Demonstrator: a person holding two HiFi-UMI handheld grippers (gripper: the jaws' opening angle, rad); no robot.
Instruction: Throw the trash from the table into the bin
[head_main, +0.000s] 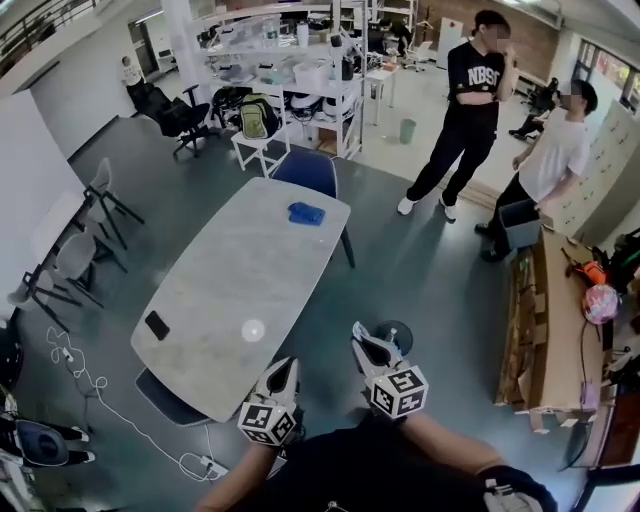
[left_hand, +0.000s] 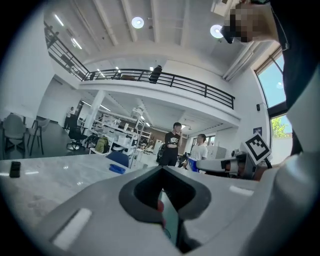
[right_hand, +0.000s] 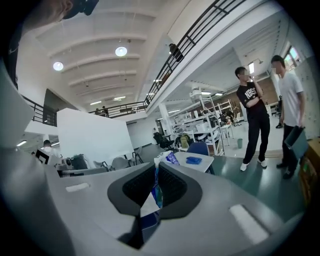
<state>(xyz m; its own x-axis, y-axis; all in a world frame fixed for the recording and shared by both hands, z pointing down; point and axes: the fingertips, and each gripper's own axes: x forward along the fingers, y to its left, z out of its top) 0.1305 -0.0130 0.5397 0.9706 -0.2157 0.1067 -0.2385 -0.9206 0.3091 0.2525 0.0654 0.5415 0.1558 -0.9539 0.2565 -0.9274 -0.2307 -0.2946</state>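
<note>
Currently two grippers (head_main: 285, 368) (head_main: 362, 338) each pinch one wrapper (left_hand: 169, 215) (right_hand: 156, 195).

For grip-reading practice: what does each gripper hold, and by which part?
Right gripper pinches a blue-and-white wrapper mid-body, top poking out. Left gripper pinches a thin teal-and-red scrap; which part cannot be told.

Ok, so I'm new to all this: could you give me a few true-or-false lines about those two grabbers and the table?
1. The right gripper grips a blue-and-white wrapper. True.
2. The left gripper is empty. False: its jaws are closed on a thin green-and-red piece of trash.
3. A black phone lies on the table. True.
4. The blue cloth lies right beside the phone. False: the cloth is at the table's far end and the phone is near the near end.
</note>
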